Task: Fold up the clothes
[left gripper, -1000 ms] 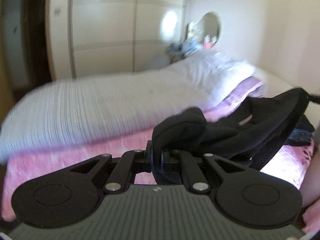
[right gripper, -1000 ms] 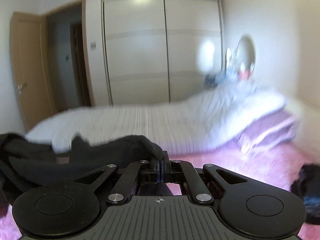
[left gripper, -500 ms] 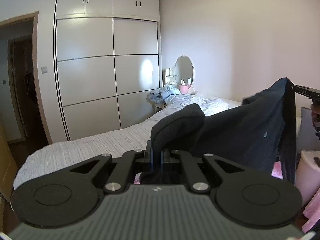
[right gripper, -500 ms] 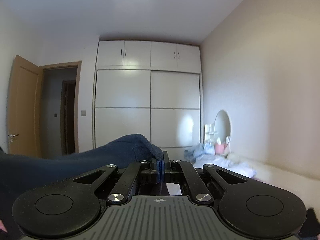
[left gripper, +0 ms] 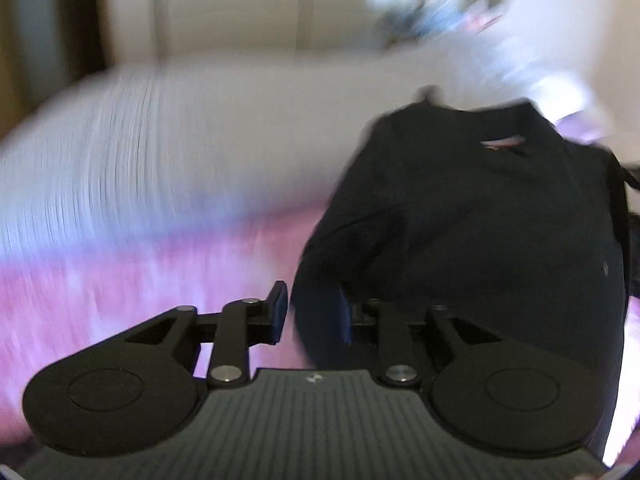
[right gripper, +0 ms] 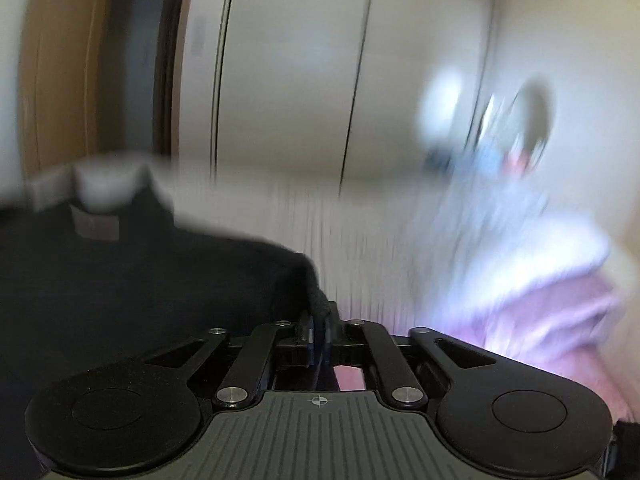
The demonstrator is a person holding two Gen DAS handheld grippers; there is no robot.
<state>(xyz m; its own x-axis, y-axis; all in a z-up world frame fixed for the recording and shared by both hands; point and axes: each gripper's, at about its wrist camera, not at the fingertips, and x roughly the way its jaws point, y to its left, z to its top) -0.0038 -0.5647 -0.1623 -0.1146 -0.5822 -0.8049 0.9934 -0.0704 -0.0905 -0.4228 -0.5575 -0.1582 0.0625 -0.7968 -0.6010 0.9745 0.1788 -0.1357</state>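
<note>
A dark navy garment (left gripper: 472,216) with a small label at its collar hangs spread out over the pink bed. My left gripper (left gripper: 312,314) is open; the garment's edge drapes over the right finger, and the left finger (left gripper: 278,308) is bare. In the right wrist view the same garment (right gripper: 132,264) stretches off to the left. My right gripper (right gripper: 319,334) is shut on its corner. Both views are blurred by motion.
A pink sheet (left gripper: 132,280) covers the bed, with a white ribbed duvet (left gripper: 168,156) behind it and pink pillows (right gripper: 560,300) on the right. White wardrobe doors (right gripper: 288,72), a wooden door (right gripper: 60,80) and a round mirror (right gripper: 532,116) stand beyond.
Both grippers have swung down from facing the wardrobe toward the bed. My left gripper has opened and let go of the garment. The right stays shut on it.
</note>
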